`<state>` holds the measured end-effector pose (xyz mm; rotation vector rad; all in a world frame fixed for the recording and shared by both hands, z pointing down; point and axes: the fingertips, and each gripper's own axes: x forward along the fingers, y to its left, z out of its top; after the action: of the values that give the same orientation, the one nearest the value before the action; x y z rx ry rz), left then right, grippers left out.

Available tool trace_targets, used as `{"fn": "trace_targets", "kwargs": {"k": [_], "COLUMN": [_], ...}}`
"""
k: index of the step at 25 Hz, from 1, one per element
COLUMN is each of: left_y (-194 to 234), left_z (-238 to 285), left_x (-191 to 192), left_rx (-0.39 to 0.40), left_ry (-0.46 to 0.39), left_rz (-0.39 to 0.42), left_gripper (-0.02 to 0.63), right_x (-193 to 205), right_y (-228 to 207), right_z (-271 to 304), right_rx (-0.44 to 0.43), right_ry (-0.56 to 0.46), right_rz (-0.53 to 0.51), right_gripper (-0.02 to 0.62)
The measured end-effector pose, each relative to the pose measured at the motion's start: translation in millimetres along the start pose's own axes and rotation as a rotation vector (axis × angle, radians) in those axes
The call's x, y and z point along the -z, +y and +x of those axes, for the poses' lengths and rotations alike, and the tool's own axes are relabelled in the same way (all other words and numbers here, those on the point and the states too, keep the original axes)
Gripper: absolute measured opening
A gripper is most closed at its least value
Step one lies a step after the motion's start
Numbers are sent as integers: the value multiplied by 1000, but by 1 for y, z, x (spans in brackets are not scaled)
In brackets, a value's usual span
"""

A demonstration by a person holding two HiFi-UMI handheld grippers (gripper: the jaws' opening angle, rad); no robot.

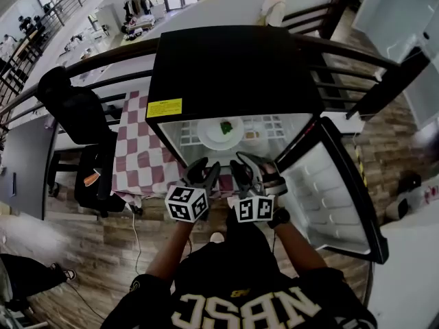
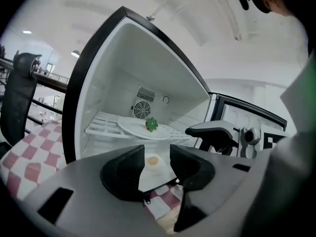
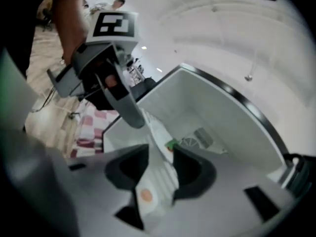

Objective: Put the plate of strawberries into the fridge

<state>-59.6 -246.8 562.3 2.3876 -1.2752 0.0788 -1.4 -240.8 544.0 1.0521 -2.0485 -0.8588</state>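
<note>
The small fridge (image 1: 233, 67) stands open. On its wire shelf (image 1: 274, 125) lies a white plate (image 1: 218, 136) carrying a green-topped strawberry (image 1: 226, 127). In the left gripper view the plate (image 2: 136, 129) and strawberry (image 2: 151, 125) sit deep inside, near the back-wall fan. My left gripper (image 1: 204, 171) and right gripper (image 1: 248, 168) hover side by side just outside the fridge mouth, apart from the plate. The left gripper (image 2: 158, 164) stands open with nothing held. The right gripper (image 3: 160, 171) is rolled sideways, open and empty too, with the plate (image 3: 159, 131) seen beyond it.
The fridge door (image 1: 336, 197) hangs open to the right. A small white dish with something orange (image 2: 153, 161) sits lower in the fridge. A table with a red-checked cloth (image 1: 140, 156) and a black chair (image 1: 75, 115) stand at the left. A person (image 1: 274, 5) stands beyond the railing.
</note>
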Motion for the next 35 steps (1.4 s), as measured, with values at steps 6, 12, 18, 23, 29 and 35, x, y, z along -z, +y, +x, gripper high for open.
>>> {"fn": "trace_targets", "kwargs": {"k": [6, 12, 18, 23, 29, 35], "left_y": [15, 21, 25, 25, 30, 34], "left_z": [-1, 7, 17, 30, 40, 50], "left_x": [5, -1, -11, -17, -24, -30], "left_rx": [-59, -87, -94, -83, -91, -110], "left_ry": [-32, -43, -53, -41, -19, 19], "left_rz": [117, 211, 234, 275, 271, 262], "left_gripper": [170, 152, 106, 94, 79, 72], "right_x": [3, -1, -4, -2, 2, 4], "right_y": [2, 1, 2, 1, -2, -8], "right_z": [11, 21, 35, 44, 55, 65], "right_rx": [-1, 6, 3, -7, -28, -51], "right_ry": [3, -3, -1, -1, -1, 5], "right_rz": [49, 147, 179, 225, 271, 326], "right_gripper": [106, 74, 58, 49, 38, 30]}}
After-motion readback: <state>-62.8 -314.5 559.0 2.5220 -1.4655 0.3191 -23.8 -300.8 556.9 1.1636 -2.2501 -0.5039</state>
